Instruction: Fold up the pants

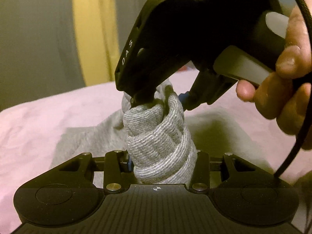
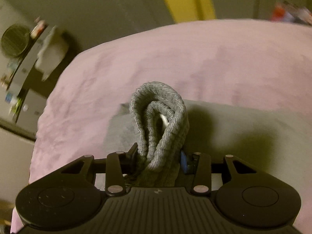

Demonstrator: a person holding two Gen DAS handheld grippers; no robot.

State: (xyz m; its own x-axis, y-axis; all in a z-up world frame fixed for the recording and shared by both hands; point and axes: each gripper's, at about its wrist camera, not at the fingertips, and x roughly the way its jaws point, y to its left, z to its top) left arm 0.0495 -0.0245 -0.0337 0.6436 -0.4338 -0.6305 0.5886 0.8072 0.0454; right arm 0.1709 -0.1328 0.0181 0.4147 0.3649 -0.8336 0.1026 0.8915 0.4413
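Left gripper [image 1: 162, 165] is clamped on a bunched grey ribbed band of the pants [image 1: 156, 136] (likely the waistband; it stands up between the fingers). Right gripper [image 1: 161, 99], seen from the left wrist view, pinches the far top of the same bunch, with the person's hand [image 1: 288, 74] on its trigger at right. In its own view the right gripper [image 2: 159, 159] is closed on a folded loop of the band [image 2: 159, 117]. The rest of the pants lies flat on the pink bedcover [image 2: 195, 58], near the grippers. Yellow curtain [image 1: 93, 29] hangs far behind.
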